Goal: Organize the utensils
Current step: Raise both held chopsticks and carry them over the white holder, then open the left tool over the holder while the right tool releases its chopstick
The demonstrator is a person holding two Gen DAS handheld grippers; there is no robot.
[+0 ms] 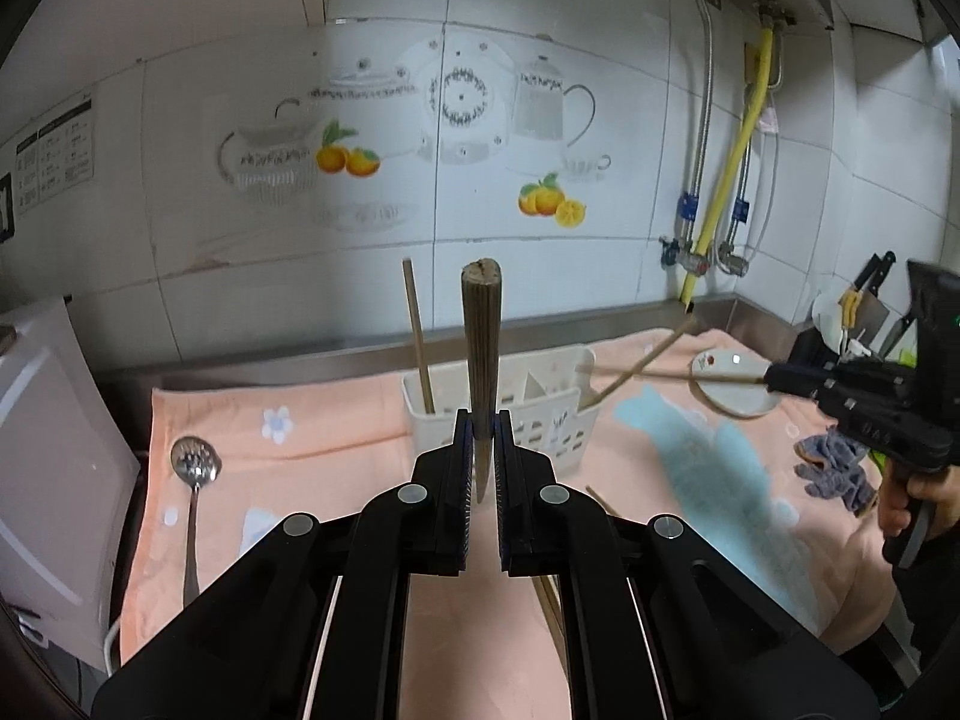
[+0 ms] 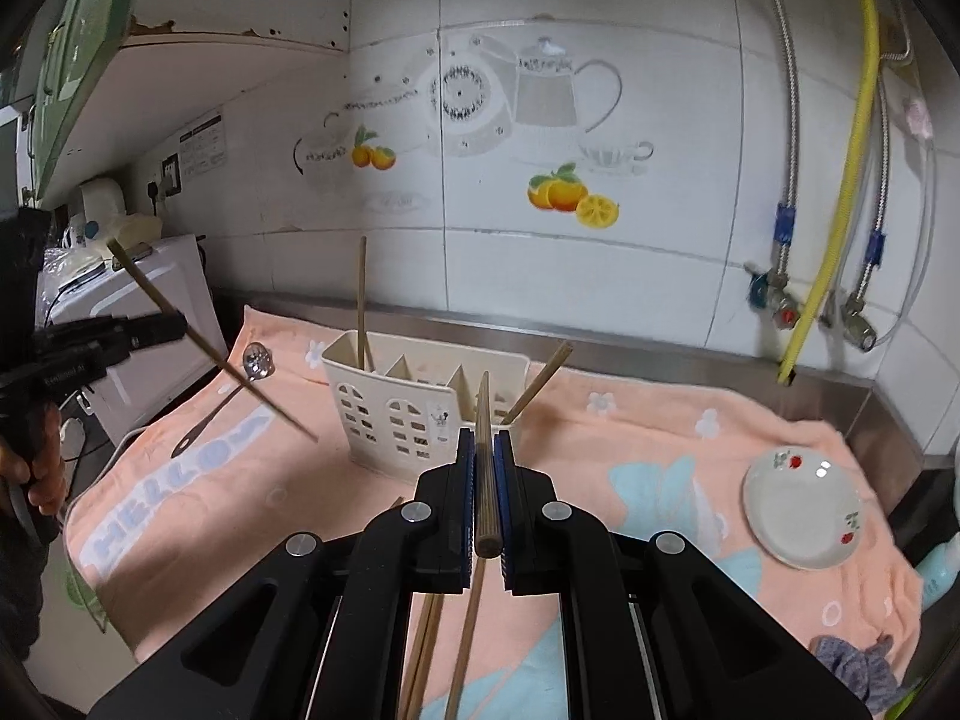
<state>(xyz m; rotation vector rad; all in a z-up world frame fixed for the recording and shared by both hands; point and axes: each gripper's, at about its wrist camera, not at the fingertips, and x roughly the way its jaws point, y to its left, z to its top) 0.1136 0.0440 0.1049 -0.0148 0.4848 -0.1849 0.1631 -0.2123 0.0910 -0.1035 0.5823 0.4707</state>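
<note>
Chopsticks fill both hands: the left gripper [image 1: 480, 444] is clamped on one chopstick [image 1: 480, 336] standing upright, thick end up, and the right gripper [image 2: 485, 468] pinches another [image 2: 483, 456] pointing at 12 o'clock toward the white caddy [image 2: 396, 414]. I judge each is held lengthwise so it can drop tip-first into a slot. Two sticks already lean inside. Loose chopsticks [image 2: 429, 648] lie on the peach towel [image 2: 630, 432] at 6 o'clock, a slotted spoon [image 1: 193, 468] at 9.
</note>
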